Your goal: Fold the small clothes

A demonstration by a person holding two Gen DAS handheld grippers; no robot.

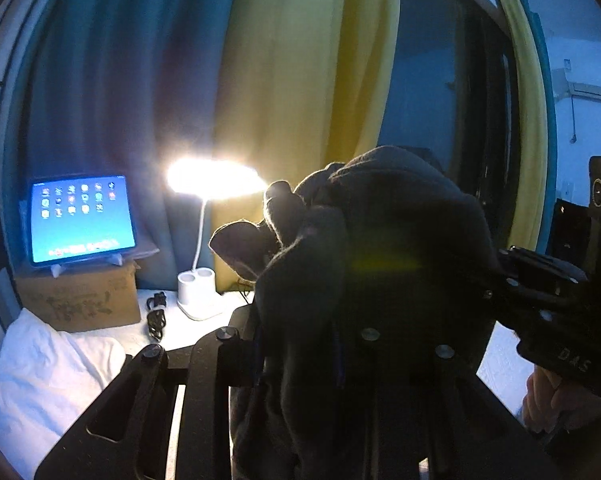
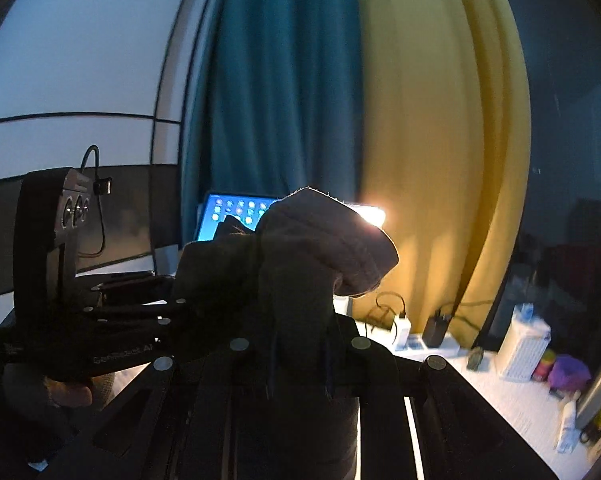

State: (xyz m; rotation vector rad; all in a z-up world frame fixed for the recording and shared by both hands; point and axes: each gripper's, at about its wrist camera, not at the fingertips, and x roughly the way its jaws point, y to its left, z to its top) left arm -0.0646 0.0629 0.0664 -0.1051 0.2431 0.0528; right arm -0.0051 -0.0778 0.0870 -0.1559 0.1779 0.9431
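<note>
A small dark garment (image 1: 380,248) hangs bunched up in the air, backlit by the lamp. In the left wrist view my left gripper (image 1: 300,360) is shut on its lower folds, and the cloth hides the fingertips. My right gripper (image 1: 500,284) reaches in from the right and pinches the same cloth at its right edge. In the right wrist view the garment (image 2: 308,264) rises as a hump between the fingers of my right gripper (image 2: 300,364), which is shut on it. My left gripper (image 2: 168,308) grips the cloth's left side, with a hand (image 2: 68,394) under it.
A lit tablet (image 1: 82,218) stands on a cardboard box (image 1: 80,300), beside a glaring desk lamp (image 1: 198,292) and a black cable (image 1: 156,316). White bedding (image 1: 48,376) lies at lower left. Blue and yellow curtains (image 2: 420,140) hang behind. A tissue pack (image 2: 522,350) and bottles crowd the right of the white surface (image 2: 512,400).
</note>
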